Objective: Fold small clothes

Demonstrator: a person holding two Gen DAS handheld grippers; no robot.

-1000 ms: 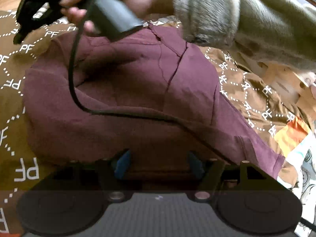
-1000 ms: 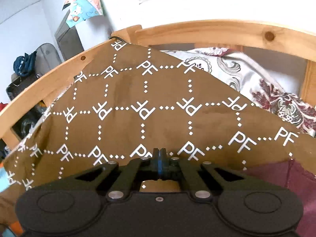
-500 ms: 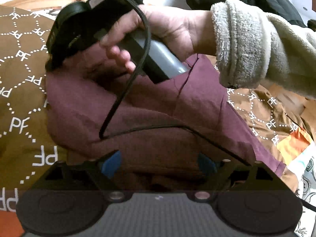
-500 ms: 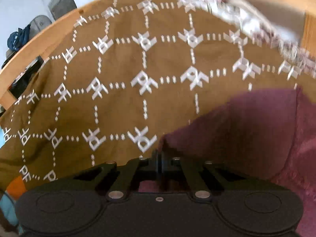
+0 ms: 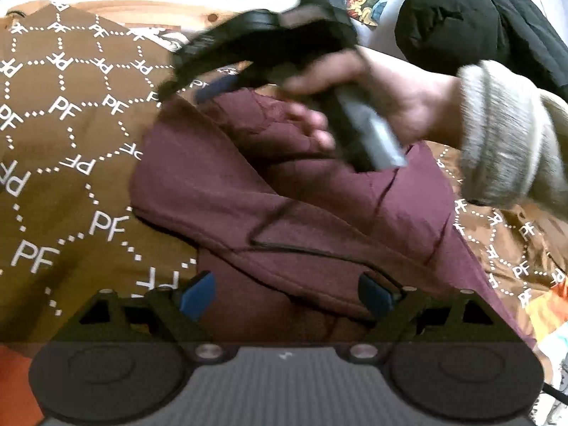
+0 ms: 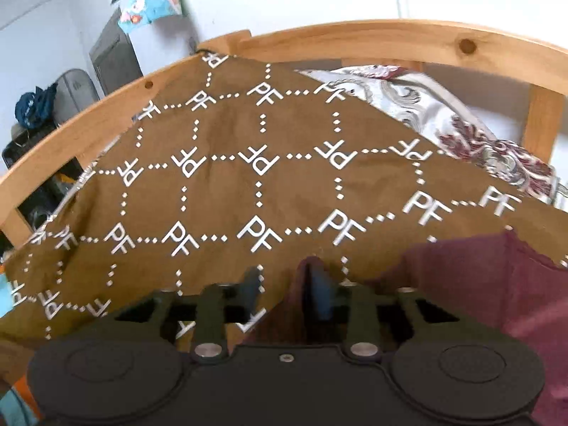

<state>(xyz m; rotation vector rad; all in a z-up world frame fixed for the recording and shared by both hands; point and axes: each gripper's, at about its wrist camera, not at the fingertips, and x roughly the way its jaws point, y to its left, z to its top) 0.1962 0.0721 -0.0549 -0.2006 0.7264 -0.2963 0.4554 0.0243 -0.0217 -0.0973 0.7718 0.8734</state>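
Leftward, bare brown blanket point(image 6: 220, 191) runs to the wooden bed rail point(image 6: 88, 124). Both grippers' jaws stand apart: the left gripper point(image 5: 284, 294) hovers over the maroon garment point(image 5: 220, 191), the right gripper point(image 6: 287, 291) straddles its raised edge. Crumpled, the garment stretches diagonally toward the lower right.

Plain maroon knit garment point(image 5: 220, 184), no print. Beneath it, a brown bedspread point(image 6: 227, 191) printed with white "PF" letters joined by white dotted lines. Beyond the bedspread, a cream sheet point(image 6: 443, 120) with maroon-grey paisley and a honey-coloured wooden bed rail point(image 6: 355, 37). Blue pads point(image 5: 197, 294) on a black gripper frame.
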